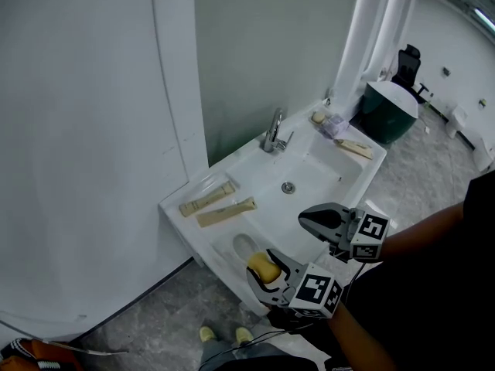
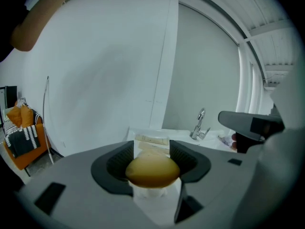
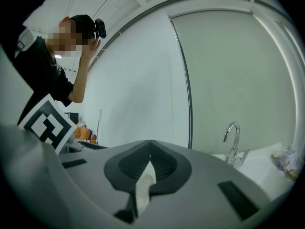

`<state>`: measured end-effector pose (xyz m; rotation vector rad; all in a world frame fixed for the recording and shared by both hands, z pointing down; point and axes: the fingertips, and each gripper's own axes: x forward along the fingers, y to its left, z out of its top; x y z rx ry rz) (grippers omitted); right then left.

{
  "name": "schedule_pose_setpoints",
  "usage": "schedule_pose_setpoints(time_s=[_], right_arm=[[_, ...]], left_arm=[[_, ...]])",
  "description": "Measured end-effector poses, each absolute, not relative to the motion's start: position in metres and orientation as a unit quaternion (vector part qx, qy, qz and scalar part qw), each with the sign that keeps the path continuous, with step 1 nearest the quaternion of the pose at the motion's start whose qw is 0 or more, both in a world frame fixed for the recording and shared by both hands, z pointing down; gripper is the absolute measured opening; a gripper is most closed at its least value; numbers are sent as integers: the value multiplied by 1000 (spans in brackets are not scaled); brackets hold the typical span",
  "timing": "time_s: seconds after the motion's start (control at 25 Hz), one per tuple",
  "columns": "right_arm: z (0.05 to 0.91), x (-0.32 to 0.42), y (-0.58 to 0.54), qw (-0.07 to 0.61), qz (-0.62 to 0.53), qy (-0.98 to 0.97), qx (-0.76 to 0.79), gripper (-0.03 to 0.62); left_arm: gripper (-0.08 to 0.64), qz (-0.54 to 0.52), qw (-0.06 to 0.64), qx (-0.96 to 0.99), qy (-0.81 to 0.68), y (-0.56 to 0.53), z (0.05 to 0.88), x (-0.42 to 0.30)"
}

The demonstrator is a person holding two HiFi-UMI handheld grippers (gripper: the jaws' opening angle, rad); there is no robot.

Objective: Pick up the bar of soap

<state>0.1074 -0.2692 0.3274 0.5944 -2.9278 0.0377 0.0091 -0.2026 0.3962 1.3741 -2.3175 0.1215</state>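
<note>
Jaws, left gripper (image 2: pixel 151 152): clamped on bar of soap (image 2: pixel 152 171)
Jaws, right gripper (image 3: pixel 150 147): together, empty
Lift: steady squeeze, probably slippery

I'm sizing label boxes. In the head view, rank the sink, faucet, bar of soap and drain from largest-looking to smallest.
1. sink: by far the largest.
2. faucet and bar of soap: they look about alike. The soap is nearer the camera, so I won't rank them.
3. drain: the smallest.
</note>
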Motion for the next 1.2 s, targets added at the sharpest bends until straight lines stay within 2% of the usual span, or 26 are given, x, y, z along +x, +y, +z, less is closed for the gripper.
schedule_pose_setpoints(time_s=[1.2], right_arm=[[311,109,-243,59,4,-982,179,5]], left_arm=[[249,27,162,504,-848,-182,353,19]])
